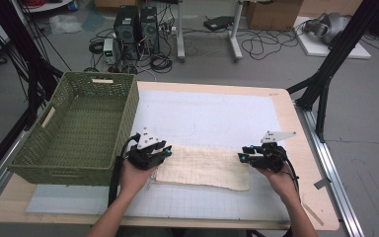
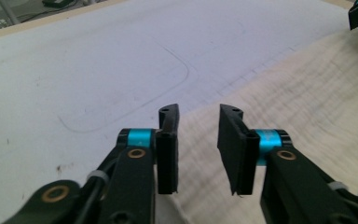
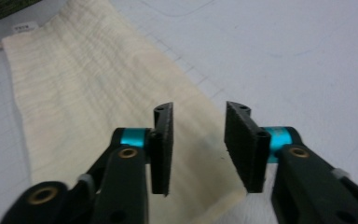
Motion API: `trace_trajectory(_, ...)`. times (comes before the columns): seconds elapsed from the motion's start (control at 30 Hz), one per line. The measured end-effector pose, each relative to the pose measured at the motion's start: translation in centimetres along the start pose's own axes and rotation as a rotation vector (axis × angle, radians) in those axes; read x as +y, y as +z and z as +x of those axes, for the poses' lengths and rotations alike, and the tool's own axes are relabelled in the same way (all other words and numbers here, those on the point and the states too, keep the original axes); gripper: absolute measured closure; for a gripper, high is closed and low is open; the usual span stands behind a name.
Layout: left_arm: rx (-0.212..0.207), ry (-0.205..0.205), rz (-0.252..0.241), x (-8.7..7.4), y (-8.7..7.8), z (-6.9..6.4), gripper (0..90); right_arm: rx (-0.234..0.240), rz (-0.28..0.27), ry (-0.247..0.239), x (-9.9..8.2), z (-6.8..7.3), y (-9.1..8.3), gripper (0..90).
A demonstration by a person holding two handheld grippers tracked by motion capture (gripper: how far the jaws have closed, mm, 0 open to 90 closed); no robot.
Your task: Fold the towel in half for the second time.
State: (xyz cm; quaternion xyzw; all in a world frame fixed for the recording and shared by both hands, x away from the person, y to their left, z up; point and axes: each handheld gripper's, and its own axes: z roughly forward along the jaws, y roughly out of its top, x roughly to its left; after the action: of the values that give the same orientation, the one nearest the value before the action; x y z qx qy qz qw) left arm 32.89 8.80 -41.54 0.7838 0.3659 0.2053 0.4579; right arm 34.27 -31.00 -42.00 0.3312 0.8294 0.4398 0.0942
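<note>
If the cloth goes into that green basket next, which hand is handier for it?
Probably the left. The left gripper sits open at the cloth's end beside the basket; the right gripper, also open, is at the far end.

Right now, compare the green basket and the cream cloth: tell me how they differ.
The green basket is a deep woven box with raised walls; the cream cloth lies flat. The basket is dark green, the cloth pale cream. The basket sits at the table's left edge; the cloth lies nearer the middle, between the left gripper and right gripper. Both rest on the table.
</note>
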Motion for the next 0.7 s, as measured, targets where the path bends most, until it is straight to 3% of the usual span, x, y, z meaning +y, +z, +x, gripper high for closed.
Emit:
trace_trajectory(0.13, 0.010, -0.008, 0.075, 0.1, 1.7, 0.5, 81.0, 0.019, 0.031, -0.001, 0.2, -0.3, 1.5, 75.2)
trace_trajectory(0.33, 0.060, -0.045, 0.189, -0.7, 3.2, 1.3, 81.8, 0.005, 0.109, 0.040, -0.5, -1.1, 2.5, 76.3)
trace_trajectory(0.53, 0.080, -0.050, 0.207, -1.0, 3.5, 1.4, 82.3, -0.010, 0.124, 0.043, -0.8, -1.4, 2.3, 76.3)
trace_trajectory(0.7, 0.086, -0.017, 0.190, -1.3, 3.3, 1.4, 83.7, -0.023, 0.133, 0.036, -1.0, -1.5, 2.1, 77.3)
